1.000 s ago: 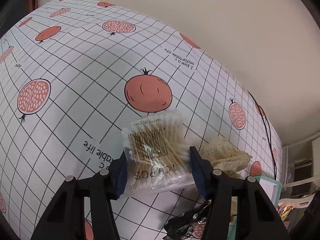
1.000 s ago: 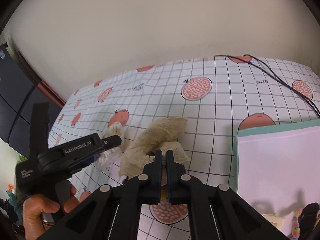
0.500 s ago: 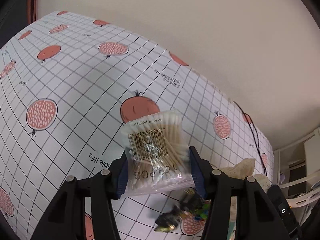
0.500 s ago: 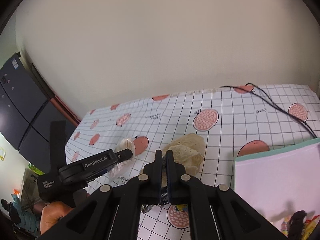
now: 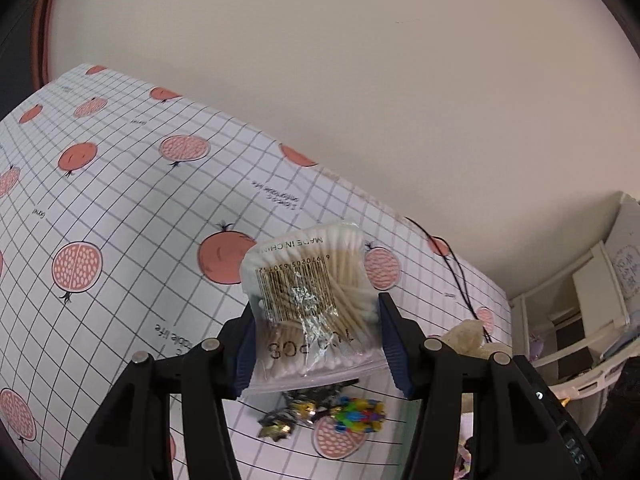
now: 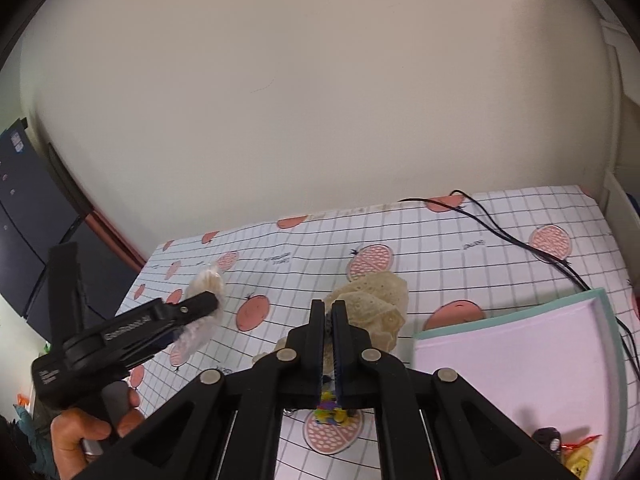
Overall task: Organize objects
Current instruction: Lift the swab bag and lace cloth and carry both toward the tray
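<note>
My left gripper (image 5: 314, 334) is shut on a clear bag of cotton swabs (image 5: 310, 300) and holds it well above the pomegranate tablecloth (image 5: 120, 220). The same bag shows in the right wrist view (image 6: 202, 312), held by the left gripper (image 6: 196, 312). My right gripper (image 6: 328, 312) has its jaws nearly together, raised above the table; nothing clear shows between them. Below it lie a cream lace cloth (image 6: 376, 304) and small colourful trinkets (image 6: 330, 414), which also show in the left wrist view (image 5: 356, 414).
A pink tray with a teal rim (image 6: 520, 364) lies at the right and holds small items at its near corner (image 6: 568, 448). A black cable (image 6: 500, 232) runs across the far right of the table. White shelving (image 5: 592, 300) stands beyond the table's right end.
Both grippers have risen higher above the table. The left gripper carries the swab bag up and to the right. The lace cloth and trinkets stay on the cloth.
</note>
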A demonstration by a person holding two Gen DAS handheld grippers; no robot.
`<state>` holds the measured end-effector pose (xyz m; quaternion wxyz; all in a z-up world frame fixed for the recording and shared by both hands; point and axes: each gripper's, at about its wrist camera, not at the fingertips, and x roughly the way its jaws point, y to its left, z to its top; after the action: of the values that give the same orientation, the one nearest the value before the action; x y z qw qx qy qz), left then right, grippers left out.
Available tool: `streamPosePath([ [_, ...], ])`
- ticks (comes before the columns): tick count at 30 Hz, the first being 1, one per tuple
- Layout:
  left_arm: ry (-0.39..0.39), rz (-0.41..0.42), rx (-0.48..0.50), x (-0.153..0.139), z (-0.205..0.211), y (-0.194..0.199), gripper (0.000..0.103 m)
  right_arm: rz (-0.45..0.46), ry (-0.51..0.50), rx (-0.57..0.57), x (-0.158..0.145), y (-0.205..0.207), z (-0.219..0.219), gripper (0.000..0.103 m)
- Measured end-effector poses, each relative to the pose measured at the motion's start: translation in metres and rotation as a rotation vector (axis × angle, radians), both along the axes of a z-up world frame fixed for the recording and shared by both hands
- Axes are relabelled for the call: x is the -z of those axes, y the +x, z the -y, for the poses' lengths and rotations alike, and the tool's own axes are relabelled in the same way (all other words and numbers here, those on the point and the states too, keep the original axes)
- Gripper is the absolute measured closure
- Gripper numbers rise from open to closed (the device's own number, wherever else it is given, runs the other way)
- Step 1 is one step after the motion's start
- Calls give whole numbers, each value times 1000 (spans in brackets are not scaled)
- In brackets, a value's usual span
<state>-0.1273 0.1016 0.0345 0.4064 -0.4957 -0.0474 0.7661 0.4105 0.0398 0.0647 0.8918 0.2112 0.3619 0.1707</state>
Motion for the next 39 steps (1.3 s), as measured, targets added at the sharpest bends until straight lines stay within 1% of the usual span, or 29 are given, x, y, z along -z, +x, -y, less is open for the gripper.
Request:
streamPosePath([
  [5,24,-3,34,-10,-9,15,47,-9,-17,28,2,-1,16,99],
  [9,30,-13,71,-16,-23,32,47,-13,-55,47,5,-2,30,99],
  [15,24,-18,135,-16,-44,60,47,-39,-61,101,11,-3,65,99],
  [21,20,-33,203,-15,-65,91,47,-43,-66,174,7,-8,97,99],
  [27,-10,-60,283,-12,-86,124,47,-56,-70,228,5,-12,124,99],
  [32,-41,-77,332,-5,-98,144,47,-62,-79,262,2,-16,142,99],
  [36,-72,-90,368,6,-110,159,47,-70,-91,272,3,-17,149,99],
  [39,-98,-93,389,15,-116,166,47,-87,-109,278,10,-15,151,99],
])
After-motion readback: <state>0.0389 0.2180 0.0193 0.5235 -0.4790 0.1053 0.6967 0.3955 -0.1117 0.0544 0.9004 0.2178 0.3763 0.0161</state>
